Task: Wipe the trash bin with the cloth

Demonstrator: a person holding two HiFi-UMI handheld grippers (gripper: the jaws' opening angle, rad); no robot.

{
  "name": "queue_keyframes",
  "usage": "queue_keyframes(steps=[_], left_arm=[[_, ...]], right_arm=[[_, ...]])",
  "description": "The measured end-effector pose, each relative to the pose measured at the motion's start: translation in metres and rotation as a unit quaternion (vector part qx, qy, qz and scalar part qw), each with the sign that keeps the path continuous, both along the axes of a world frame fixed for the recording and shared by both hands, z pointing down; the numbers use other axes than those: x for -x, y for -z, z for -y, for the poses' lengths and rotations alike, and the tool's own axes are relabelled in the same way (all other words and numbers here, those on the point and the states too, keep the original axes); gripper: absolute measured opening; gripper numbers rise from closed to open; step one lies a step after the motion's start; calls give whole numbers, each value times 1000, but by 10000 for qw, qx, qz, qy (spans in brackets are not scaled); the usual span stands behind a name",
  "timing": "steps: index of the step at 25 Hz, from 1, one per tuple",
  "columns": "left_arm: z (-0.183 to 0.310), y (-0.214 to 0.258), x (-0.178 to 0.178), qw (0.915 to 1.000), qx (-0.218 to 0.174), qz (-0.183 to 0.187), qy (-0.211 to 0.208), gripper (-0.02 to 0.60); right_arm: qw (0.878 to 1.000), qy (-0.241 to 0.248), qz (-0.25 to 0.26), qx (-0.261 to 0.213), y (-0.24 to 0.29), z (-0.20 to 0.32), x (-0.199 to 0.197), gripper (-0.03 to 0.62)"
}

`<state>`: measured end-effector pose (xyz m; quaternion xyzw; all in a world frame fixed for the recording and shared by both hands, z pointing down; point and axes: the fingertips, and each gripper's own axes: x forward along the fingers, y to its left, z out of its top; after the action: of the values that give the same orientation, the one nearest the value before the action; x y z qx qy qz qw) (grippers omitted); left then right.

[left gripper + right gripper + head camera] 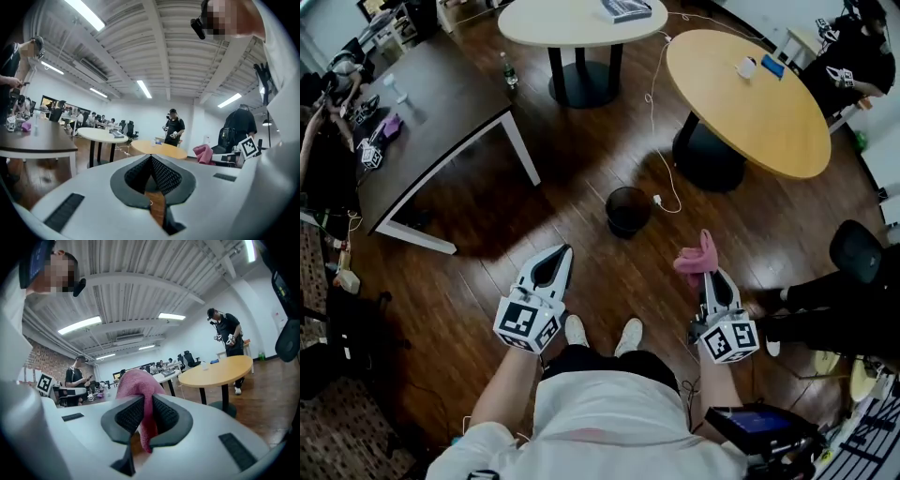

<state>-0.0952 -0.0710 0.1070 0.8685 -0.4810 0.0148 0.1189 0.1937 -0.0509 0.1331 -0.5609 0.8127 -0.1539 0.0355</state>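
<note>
The right claw (709,274) pinches the cloth (697,253), the left claw (555,259) is pressed together and empty, and the bin (628,210), well ahead between them, could probably tip when wiped unsteadied.

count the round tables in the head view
2: a cream table at top centre, a wooden table at upper right. More may lie out of frame.
</note>
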Motion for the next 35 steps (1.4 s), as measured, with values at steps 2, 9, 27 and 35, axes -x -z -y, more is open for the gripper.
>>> queue_keyframes(steps=[2,9,27,35], left_arm=[[4,38,0,9997,-228,-29,-36,11],[-9,98,-18,9983,-479,-121,-302,11],[-44,128,11,9964,-525,-278,-611,11],[-77,151,-33,9960,-769,-219,-400,11]], right_arm=[[9998,-41,-44,-197,33,1,3,44],[9973,191,-102,-708,108,-3,23,44],[9960,275,-76,-842,143,-40,69,44],[9923,663,-88,-1046,159,-66,37,44]])
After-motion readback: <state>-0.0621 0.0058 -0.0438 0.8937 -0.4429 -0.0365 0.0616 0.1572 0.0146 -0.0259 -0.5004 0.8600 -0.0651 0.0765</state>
